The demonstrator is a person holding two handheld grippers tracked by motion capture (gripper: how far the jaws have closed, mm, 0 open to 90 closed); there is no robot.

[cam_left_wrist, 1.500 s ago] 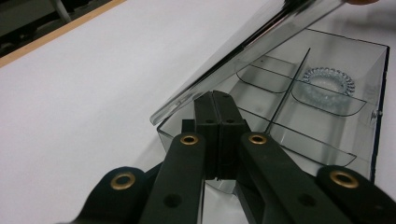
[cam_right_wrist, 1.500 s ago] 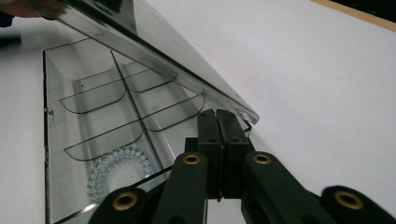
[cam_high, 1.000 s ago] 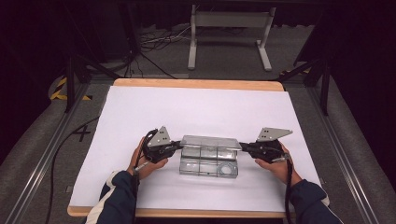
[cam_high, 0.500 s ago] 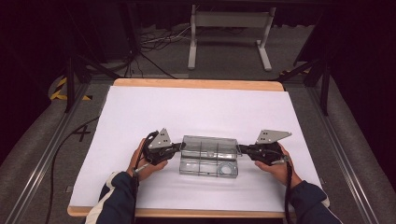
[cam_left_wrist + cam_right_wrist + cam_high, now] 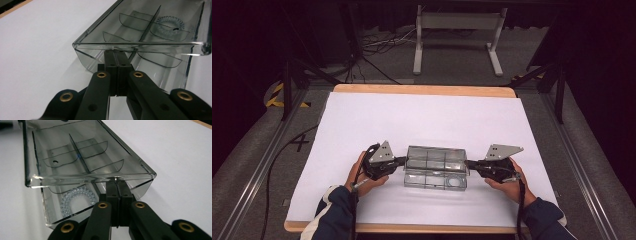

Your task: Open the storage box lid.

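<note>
Clear plastic organizer box (image 5: 435, 167) with inner dividers sits on the white table sheet (image 5: 427, 120), near my edge of the table and between my two hands. Compared with half a second ago, the box and both my grippers stay in nearly the same place; I see no real shift in the high view.

My left gripper (image 5: 401, 161) meets the box's left end. In the left gripper view its jaws are pressed together with no gap, their tips touching the end wall just under the rim of the box (image 5: 140, 45). My right gripper (image 5: 469, 164) mirrors this at the right end: jaws fully together, tips against the end wall below the rim of the box (image 5: 82, 167).

One compartment holds a clear coiled hair tie (image 5: 78, 200), also seen at (image 5: 170, 23).

Beyond the table stands a white metal frame (image 5: 457, 35) on the floor, well apart. Nothing stands between my grippers and the box.
</note>
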